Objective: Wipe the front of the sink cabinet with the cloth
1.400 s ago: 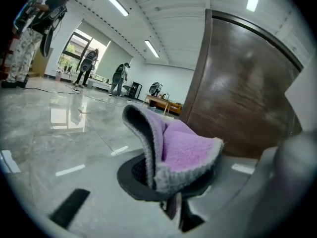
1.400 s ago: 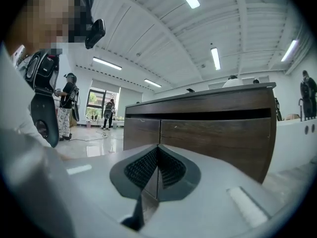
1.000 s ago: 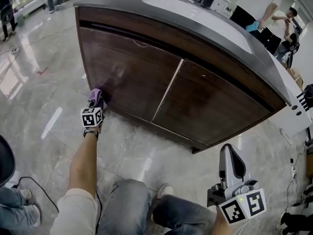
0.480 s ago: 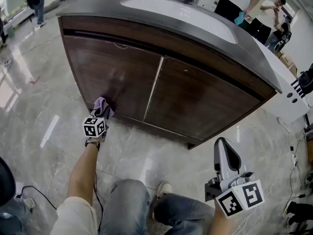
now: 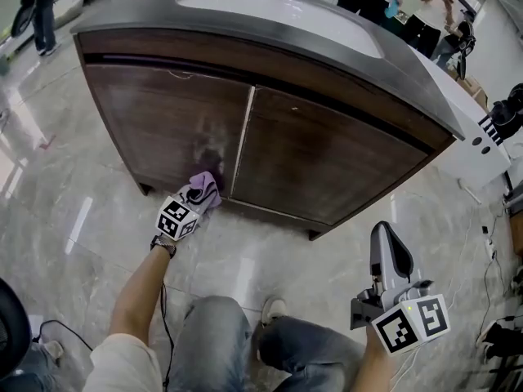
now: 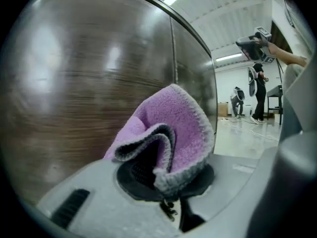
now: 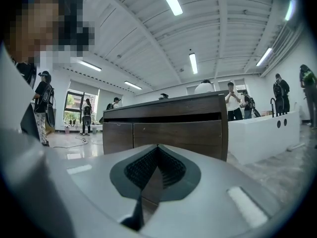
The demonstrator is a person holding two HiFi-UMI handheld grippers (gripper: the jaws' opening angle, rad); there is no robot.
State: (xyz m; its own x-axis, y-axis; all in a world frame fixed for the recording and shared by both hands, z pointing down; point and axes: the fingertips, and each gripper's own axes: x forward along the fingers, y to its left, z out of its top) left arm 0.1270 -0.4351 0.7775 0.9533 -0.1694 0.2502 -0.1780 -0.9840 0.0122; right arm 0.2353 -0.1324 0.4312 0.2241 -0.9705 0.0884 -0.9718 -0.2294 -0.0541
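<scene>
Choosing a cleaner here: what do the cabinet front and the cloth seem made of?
Cabinet front: dark wood or wood-look veneer, hard to say which; horizontal grain, satin sheen catching reflections. Cloth: purple fleece or microfibre, going by its fuzzy nap and grey edge.

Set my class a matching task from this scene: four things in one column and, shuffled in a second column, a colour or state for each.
Column 1
1. cloth
2. left gripper
3. right gripper
4. sink

Column 2
A. white, set in the top of the cabinet
B. holds nothing, away from the cabinet
C. purple, low at the cabinet front
D. jaws shut on the cloth

Pairs: 1-C, 2-D, 3-B, 4-A
</scene>
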